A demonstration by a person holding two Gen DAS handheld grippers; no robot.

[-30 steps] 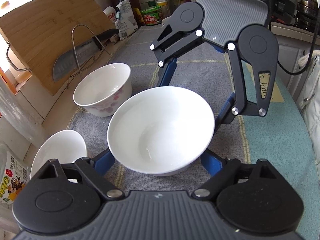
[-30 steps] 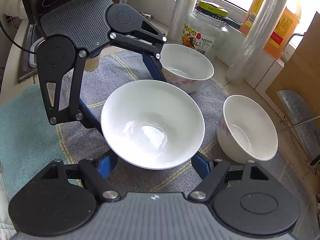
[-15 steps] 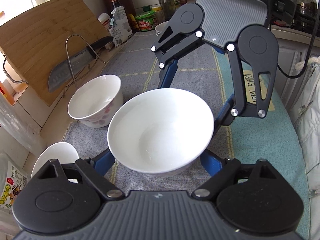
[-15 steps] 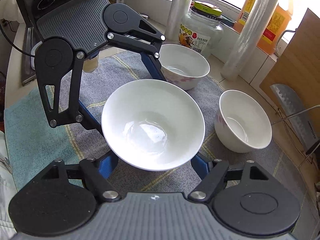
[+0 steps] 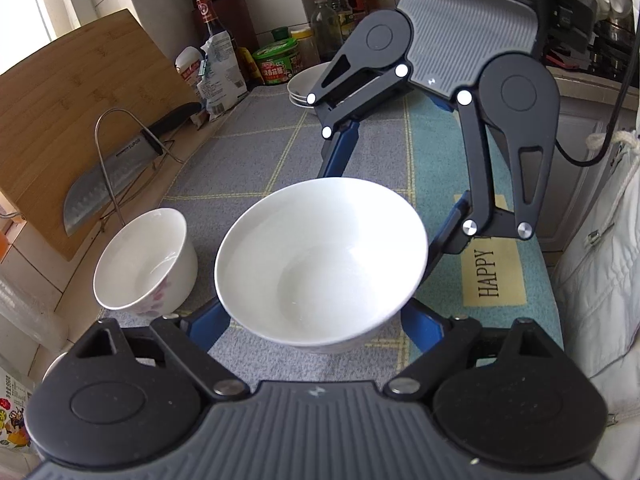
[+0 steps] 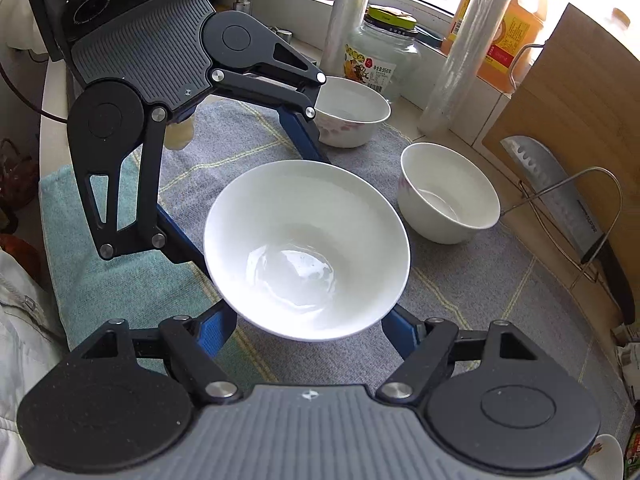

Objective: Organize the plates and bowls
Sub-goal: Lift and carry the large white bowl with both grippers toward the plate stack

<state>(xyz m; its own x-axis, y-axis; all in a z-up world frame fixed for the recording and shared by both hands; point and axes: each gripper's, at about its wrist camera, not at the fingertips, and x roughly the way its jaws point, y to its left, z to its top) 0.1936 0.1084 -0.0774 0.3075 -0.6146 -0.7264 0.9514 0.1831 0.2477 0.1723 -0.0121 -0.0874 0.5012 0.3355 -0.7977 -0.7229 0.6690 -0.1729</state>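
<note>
A large white bowl is held up between both grippers, above the grey mat. My left gripper has its blue fingers pressed against the bowl's sides. My right gripper grips it from the opposite side and shows in the left wrist view. A smaller flowered bowl stands on the mat beside it. A second flowered bowl stands further off. A stack of white plates or bowls sits at the far end of the counter.
A cleaver rests on a wire rack against a wooden cutting board. Bottles and jars stand at the far end. A glass jar, a film roll and an oil bottle line the windowsill.
Both grippers have carried the large bowl along the counter, away from the two flowered bowls and toward the far stack. The bowl stays held between them.
</note>
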